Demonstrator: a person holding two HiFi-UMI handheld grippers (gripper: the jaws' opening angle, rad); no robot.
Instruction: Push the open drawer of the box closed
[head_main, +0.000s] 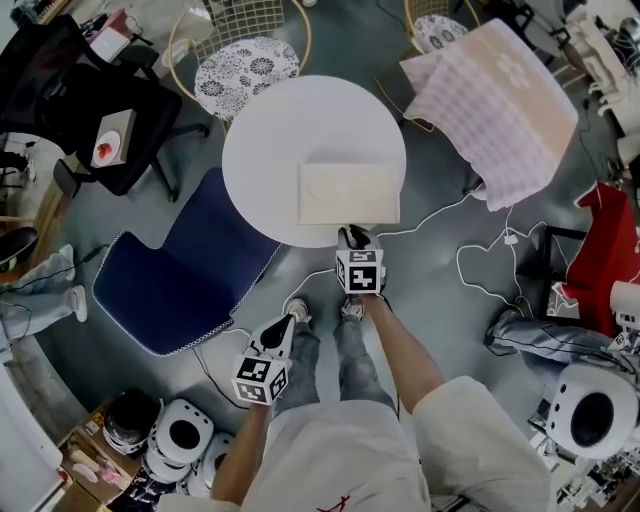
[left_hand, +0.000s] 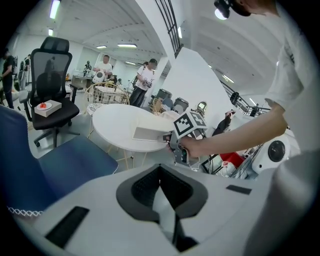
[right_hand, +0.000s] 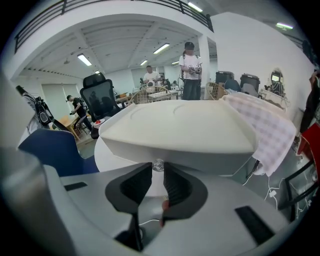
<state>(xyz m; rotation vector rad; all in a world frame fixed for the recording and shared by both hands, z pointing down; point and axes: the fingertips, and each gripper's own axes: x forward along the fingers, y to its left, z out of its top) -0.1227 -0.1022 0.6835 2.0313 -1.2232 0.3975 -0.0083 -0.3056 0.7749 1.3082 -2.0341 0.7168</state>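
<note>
At the tabletop's (head_main: 260, 150) near edge, the right hand-held gripper (head_main: 355, 238) pinches the drawer knob (right_hand: 157, 165), the box (head_main: 348, 193) straight ahead, while the left hand-held gripper (head_main: 283, 332), pressed together, hangs back.

**A:** What does the box (head_main: 348, 193) look like?

**B:** Flat, cream and rectangular, with faint curved lines pressed into its lid. It lies level at the near edge of the round white worktop (head_main: 270, 150).

**A:** And the drawer?

**B:** The drawer front (right_hand: 215, 164) faces this way, under the overhanging lid. A small clear round knob (right_hand: 157, 165) sits at its middle. I can't tell how far out it stands.
</note>
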